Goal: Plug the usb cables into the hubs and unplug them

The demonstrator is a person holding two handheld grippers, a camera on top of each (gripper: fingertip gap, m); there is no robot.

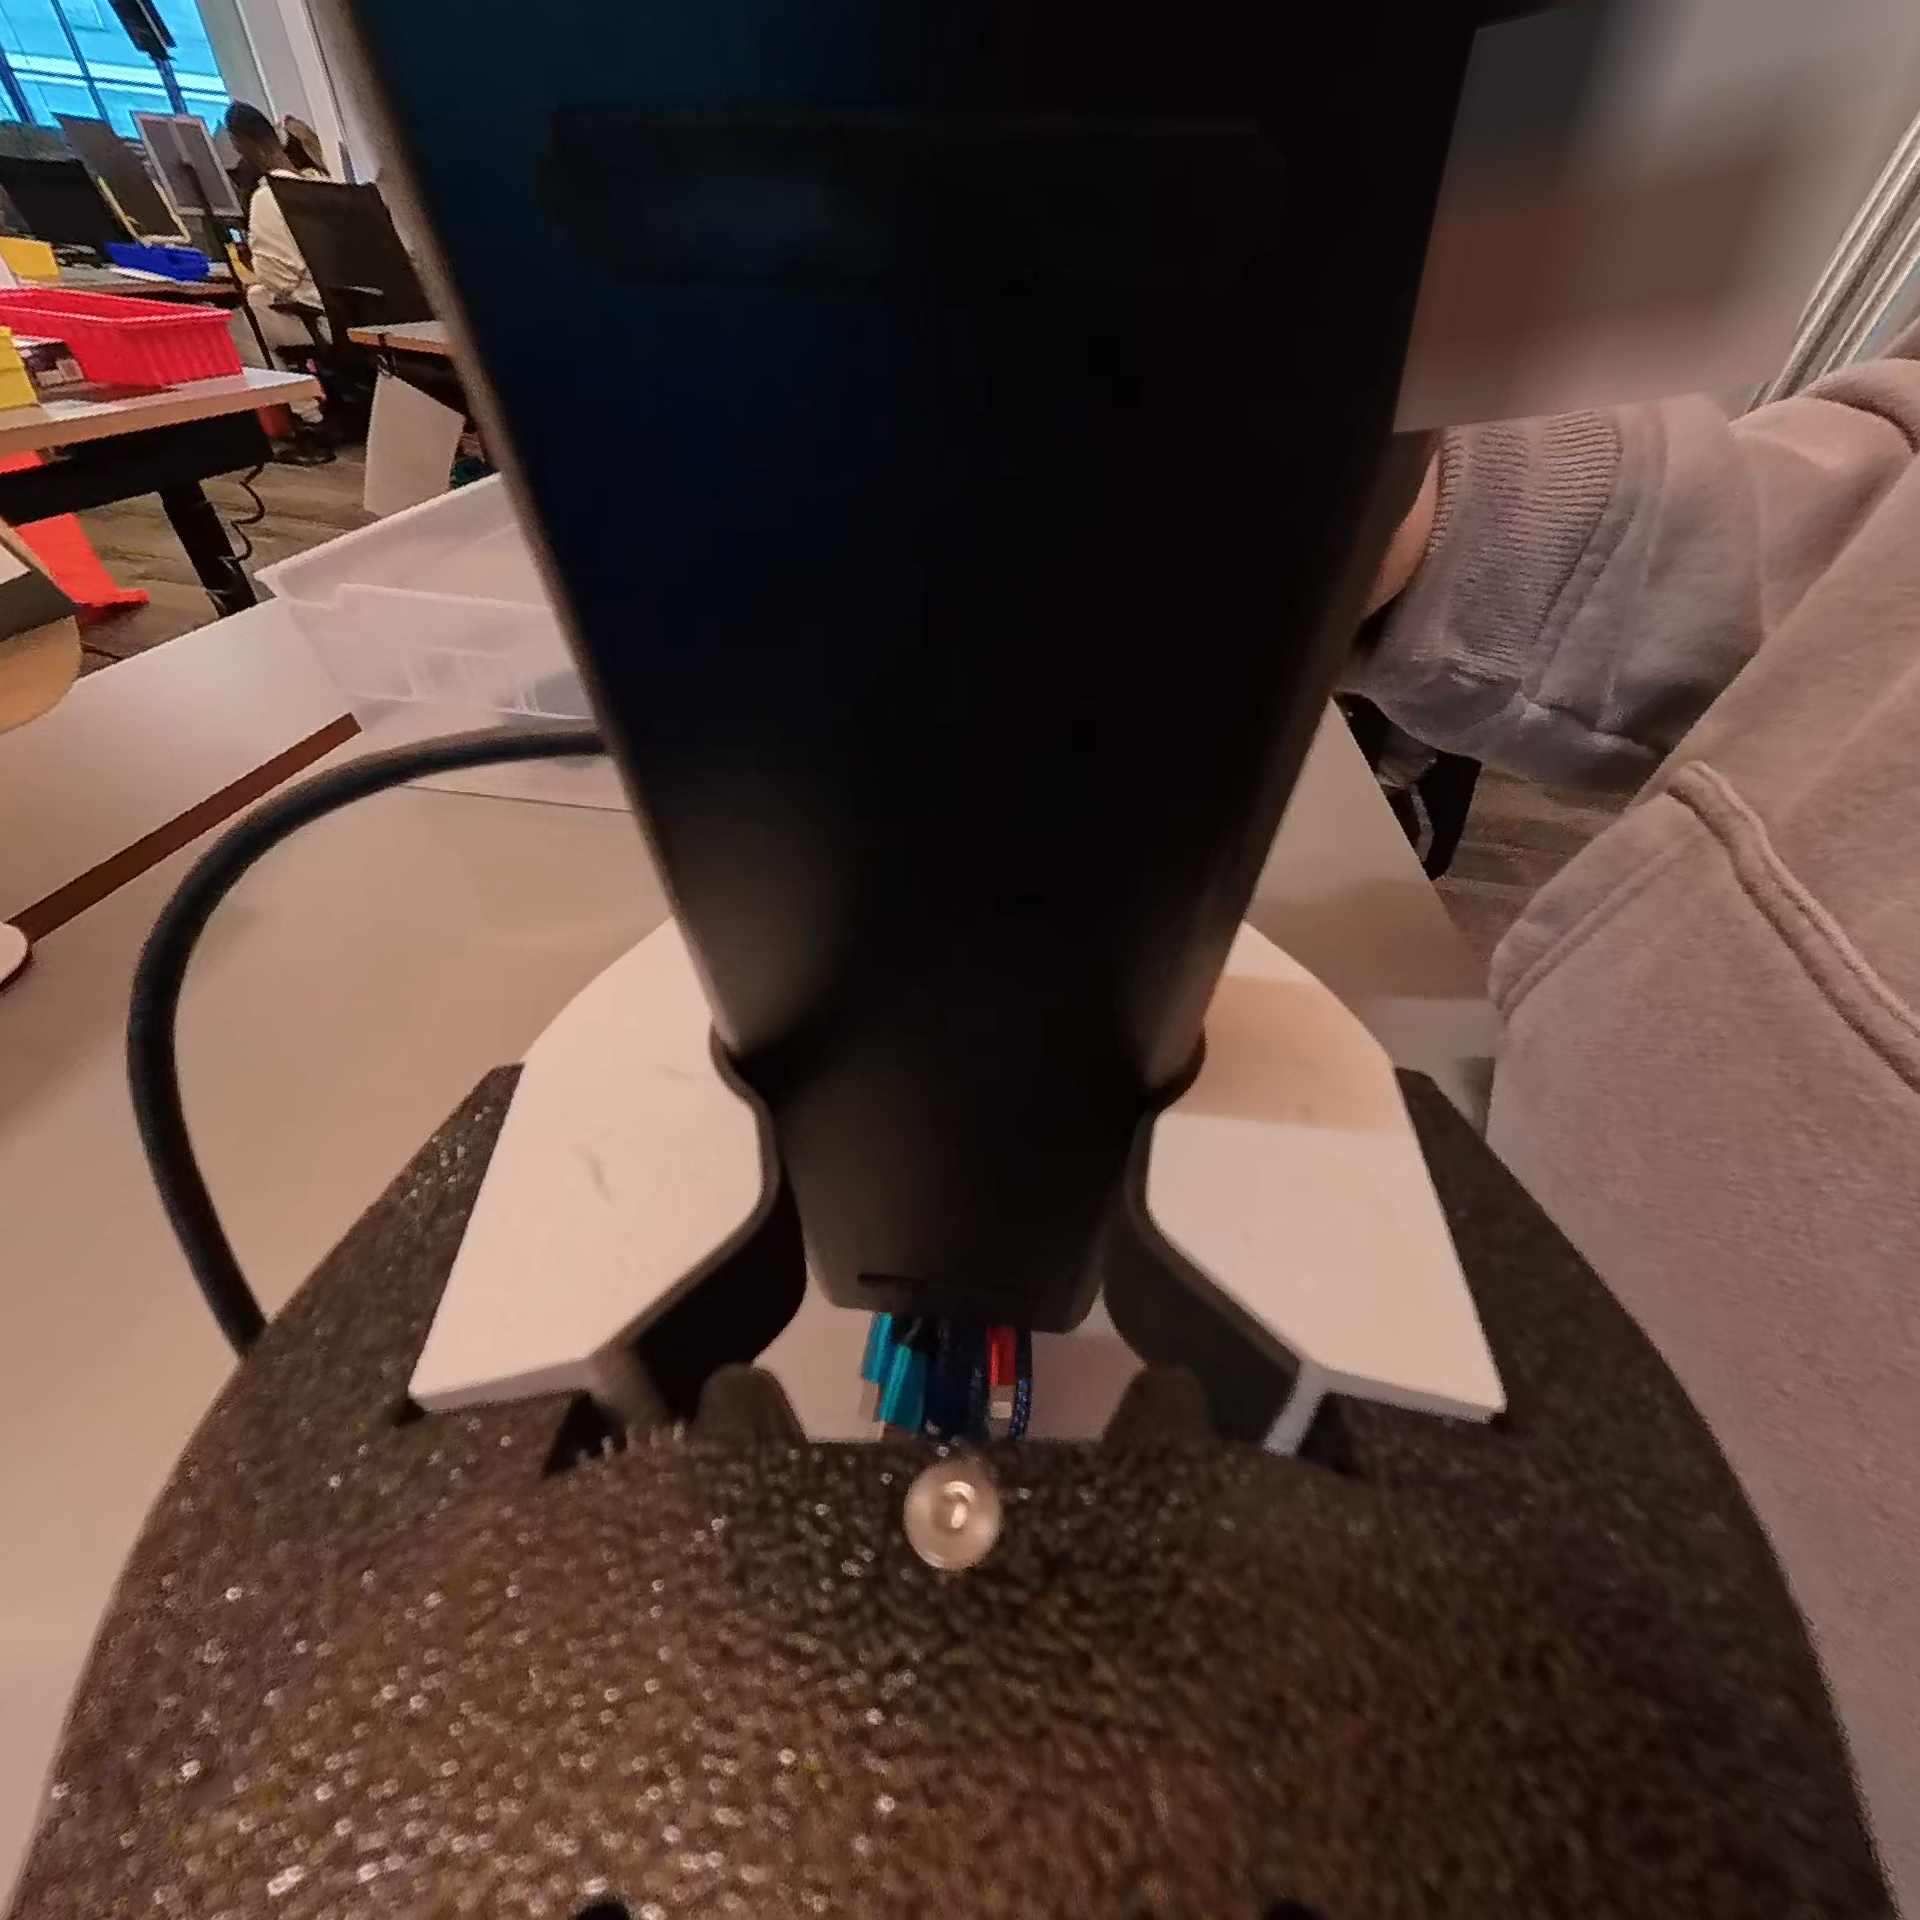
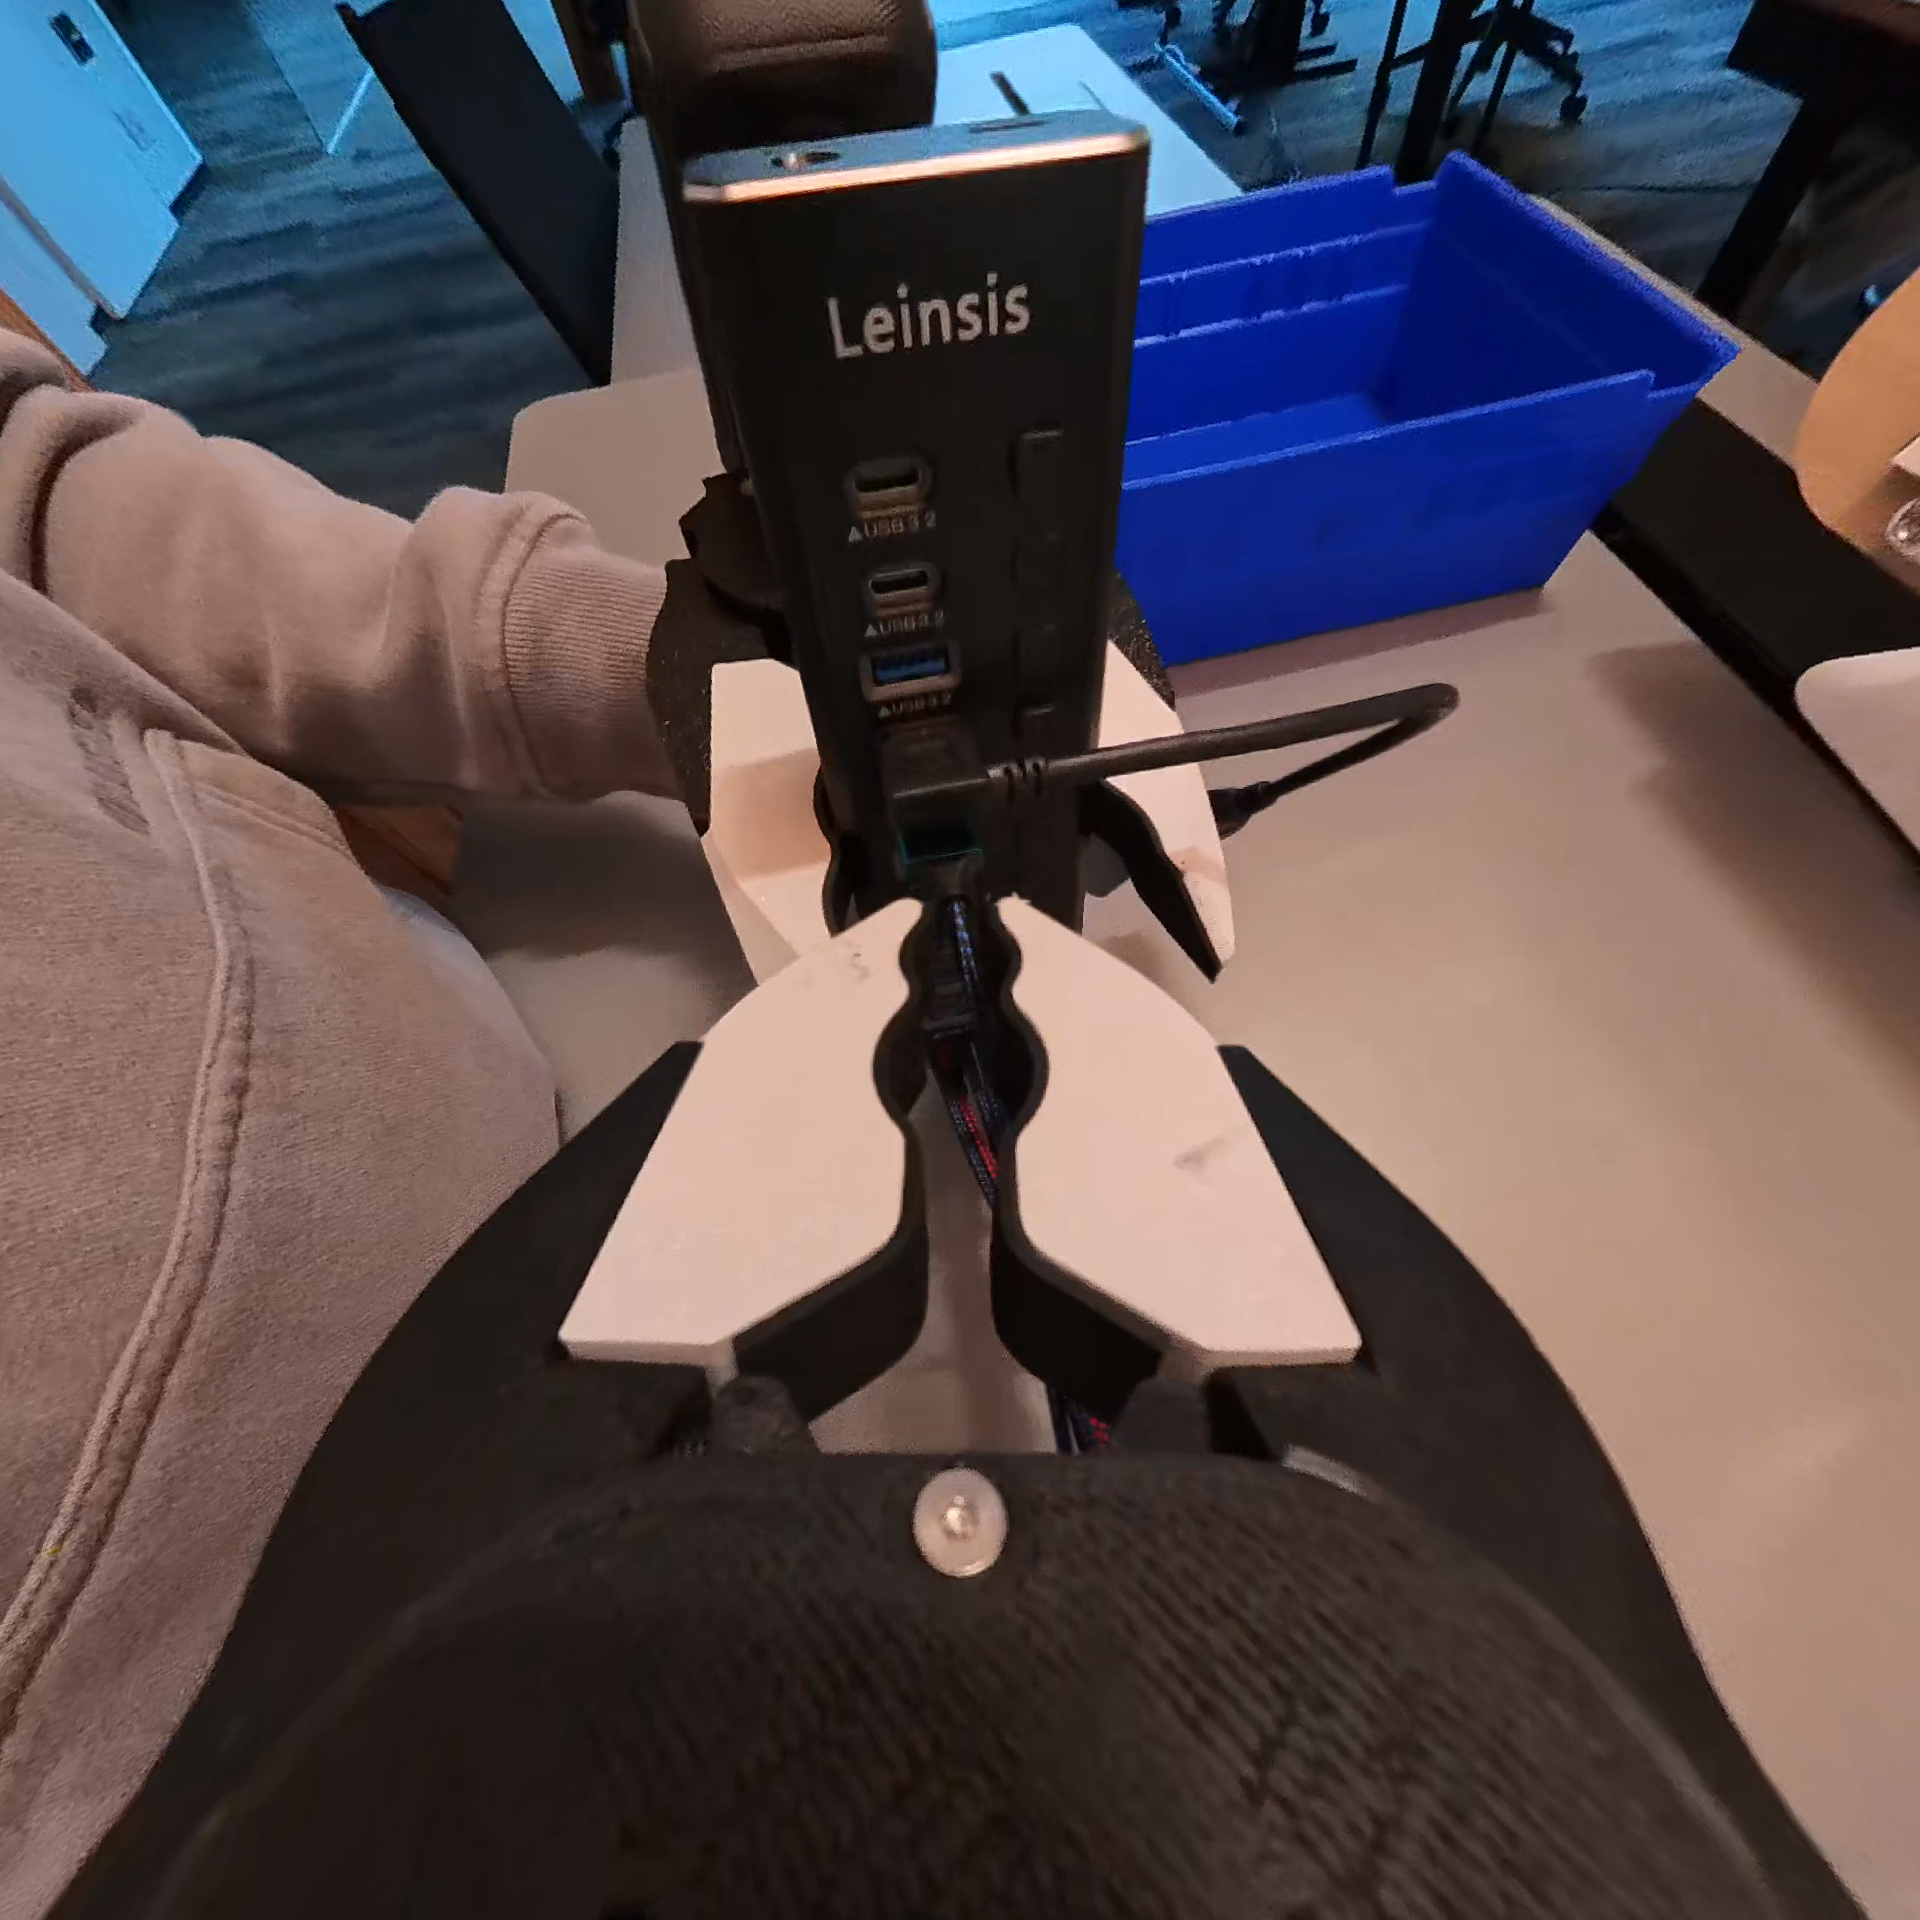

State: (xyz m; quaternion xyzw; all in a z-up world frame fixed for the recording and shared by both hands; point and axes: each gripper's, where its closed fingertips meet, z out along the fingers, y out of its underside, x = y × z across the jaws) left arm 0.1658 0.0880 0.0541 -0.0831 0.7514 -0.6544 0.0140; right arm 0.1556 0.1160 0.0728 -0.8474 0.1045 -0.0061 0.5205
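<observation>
Hub [image 2: 914, 416] is held upright over the desk [image 2: 1507, 987] by the left tool [image 1: 951, 1226]; the right tool [image 2: 956, 935] is clamped on a braided cable [image 2: 971, 1132] — its teal plug [image 2: 938, 836] at a low port. Straight, in-line force is advised — no twisting.

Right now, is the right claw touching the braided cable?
Touching. The right wrist view shows the right claw closed on the braided cable, its white fingers pinching it just below the hub.

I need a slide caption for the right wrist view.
Right gripper grips a braided cable at the upright black hub.
</observation>
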